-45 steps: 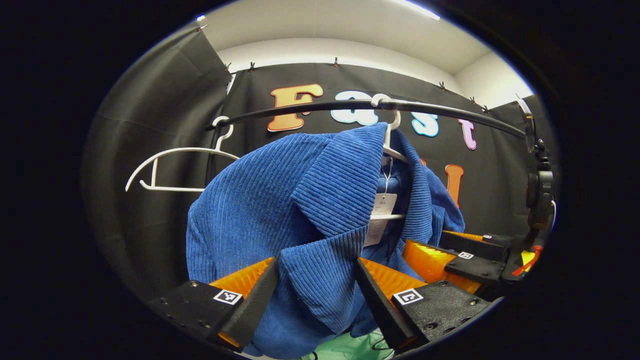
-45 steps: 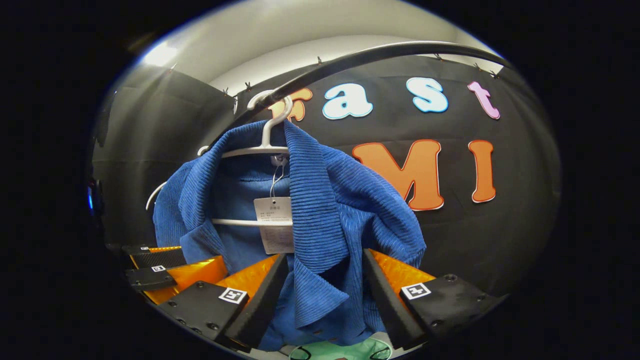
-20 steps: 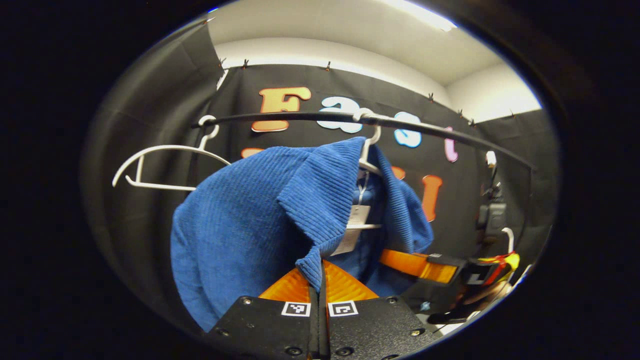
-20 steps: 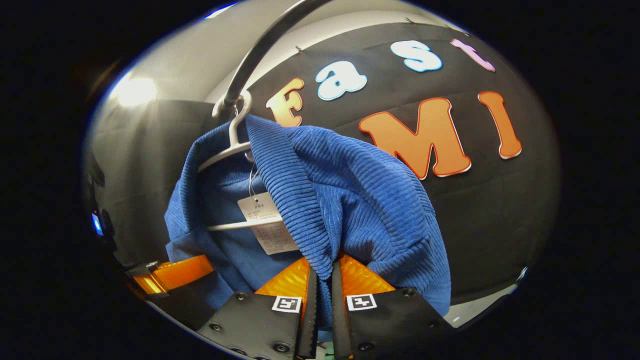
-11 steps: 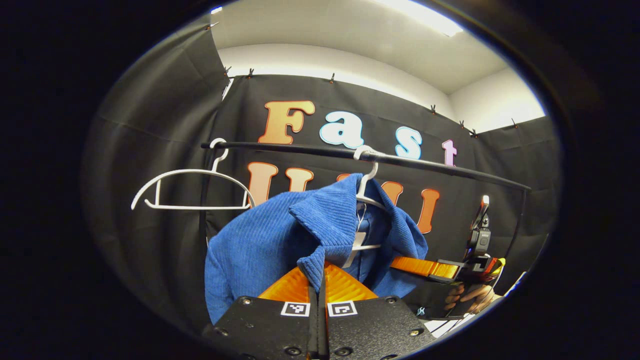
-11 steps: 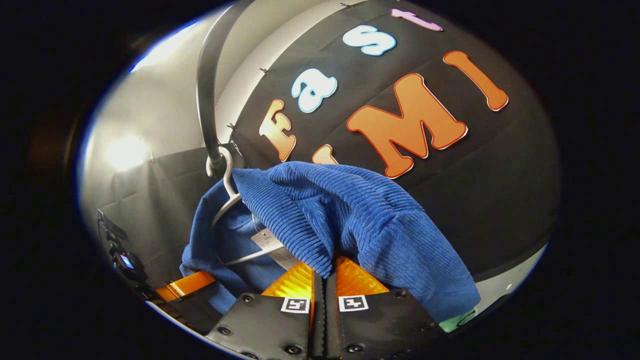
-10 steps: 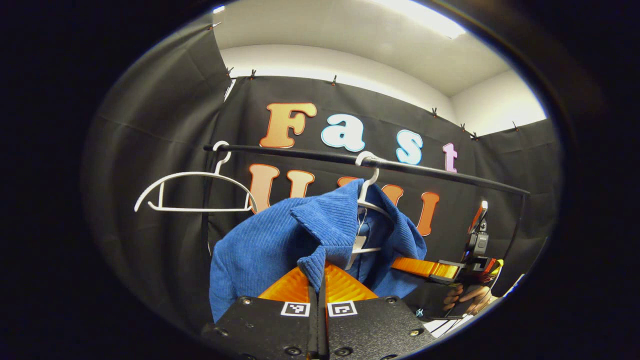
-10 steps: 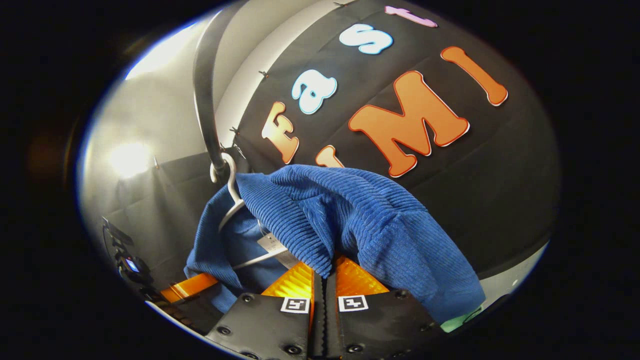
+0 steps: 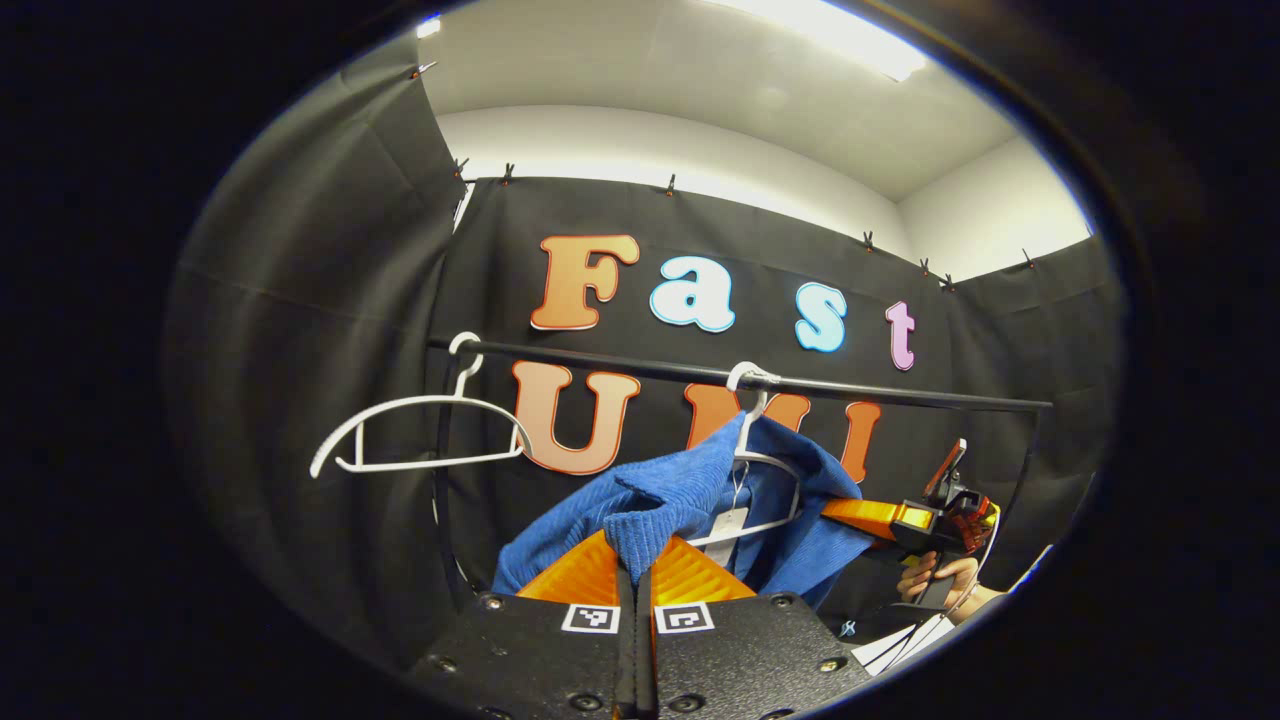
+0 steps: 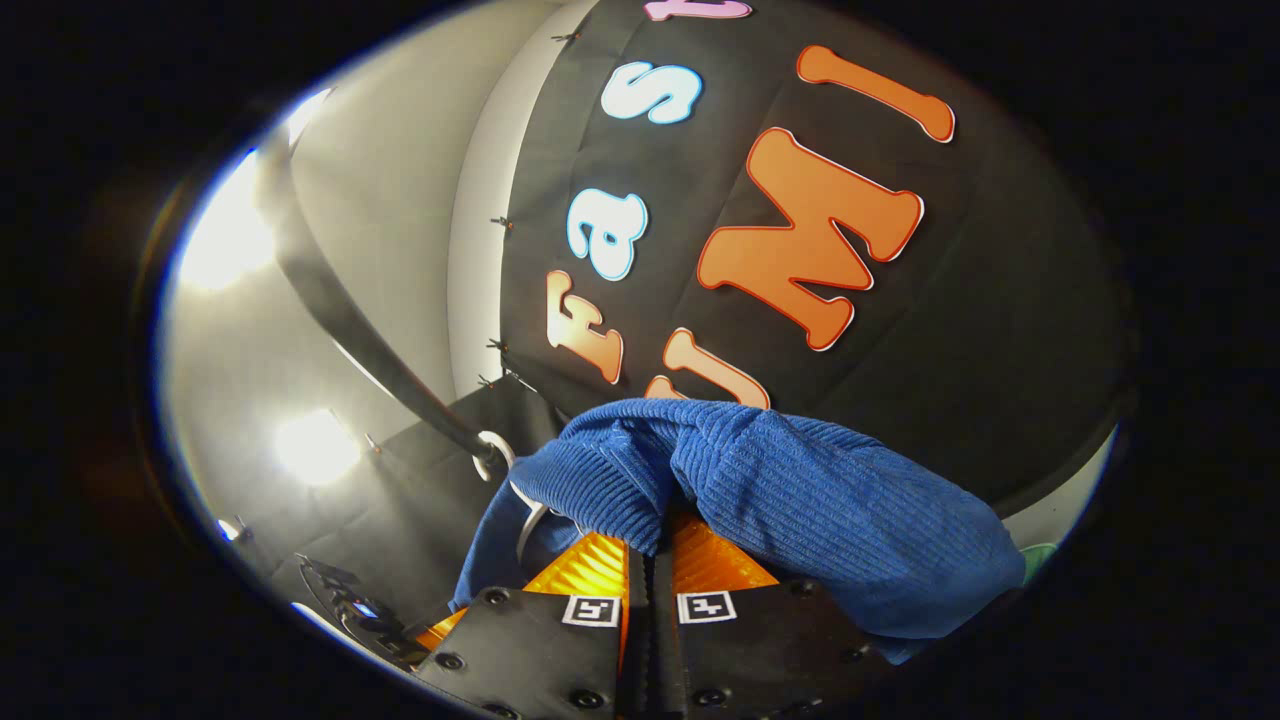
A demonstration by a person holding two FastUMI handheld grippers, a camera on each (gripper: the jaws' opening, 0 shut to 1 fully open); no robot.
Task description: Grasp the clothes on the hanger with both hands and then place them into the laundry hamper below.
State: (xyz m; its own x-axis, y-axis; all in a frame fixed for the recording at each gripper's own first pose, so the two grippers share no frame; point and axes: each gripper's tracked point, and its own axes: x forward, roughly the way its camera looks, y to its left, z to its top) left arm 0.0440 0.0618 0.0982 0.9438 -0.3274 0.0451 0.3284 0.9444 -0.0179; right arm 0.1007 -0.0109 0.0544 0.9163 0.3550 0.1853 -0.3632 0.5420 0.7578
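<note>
- Left gripper view: a blue corduroy jacket (image 9: 680, 500) is seen draped on a white hanger (image 9: 752, 470) that is hooked over a black rail (image 9: 880, 396), with its lapel clamped between the closed fingers of the left hand-held gripper (image 9: 634, 570).
- In the right gripper view, the other front edge of the jacket (image 10: 800, 500) is pinched in the same way by the right hand-held gripper (image 10: 648, 560), its fingers drawn together on the cloth.
- The removal step is judged to be in hand: both grips are best kept firm while the two edges are drawn outward and down evenly, so that the shoulders slide off the hanger and the hook is not dragged along the rail.
- A snag of the collar on the hanger's neck is the likely fault.
- An empty white hanger (image 9: 420, 440) is hung further along the rail.
- The right hand-held gripper is also seen from the left gripper view, held in a hand (image 9: 935, 578).
- A pale ceiling (image 9: 700, 80) with a strip light is seen above the black cloth wall.
</note>
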